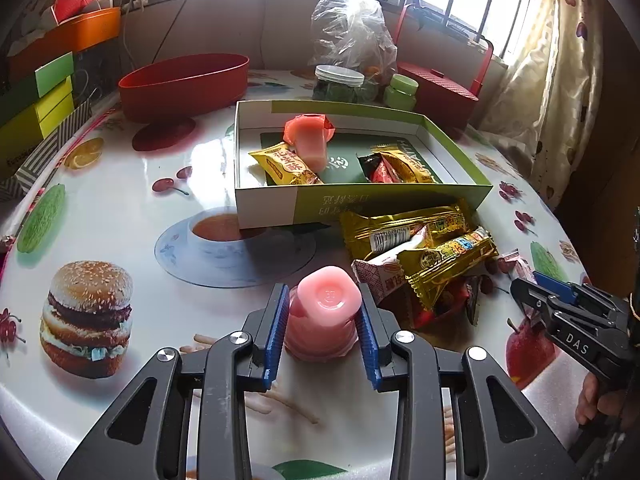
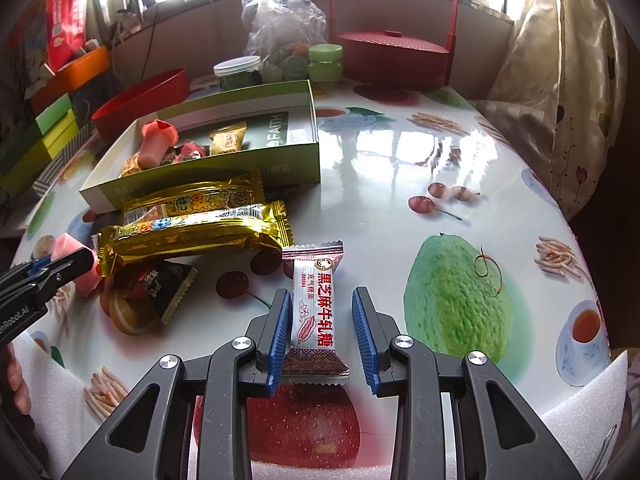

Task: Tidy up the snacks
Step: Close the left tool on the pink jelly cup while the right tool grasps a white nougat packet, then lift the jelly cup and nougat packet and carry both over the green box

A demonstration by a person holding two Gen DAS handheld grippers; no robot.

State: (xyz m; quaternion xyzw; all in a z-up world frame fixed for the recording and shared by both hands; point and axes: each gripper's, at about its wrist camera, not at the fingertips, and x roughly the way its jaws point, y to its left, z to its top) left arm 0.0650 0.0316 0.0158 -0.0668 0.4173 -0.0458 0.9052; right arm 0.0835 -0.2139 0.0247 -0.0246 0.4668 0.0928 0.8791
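My left gripper (image 1: 323,307) is shut on a pink jelly cup (image 1: 326,312) that lies upside down on the table. A pile of gold snack bars (image 1: 436,248) lies just right of it. The green and white box (image 1: 360,204) behind holds another pink jelly cup (image 1: 310,140) and several wrapped snacks. My right gripper (image 2: 321,322) is open around a white nougat candy (image 2: 316,312) with red writing; the candy lies flat on the table between the fingers. The gold bars (image 2: 192,224) and a black packet (image 2: 160,284) lie to its left.
A red oval tub (image 1: 184,84) stands behind the box on the left. A clear jar (image 1: 338,84), a green jar (image 1: 402,90), a plastic bag (image 1: 352,28) and a red carrier basket (image 2: 394,44) stand at the back. Coloured boxes (image 1: 36,108) stack at the left edge.
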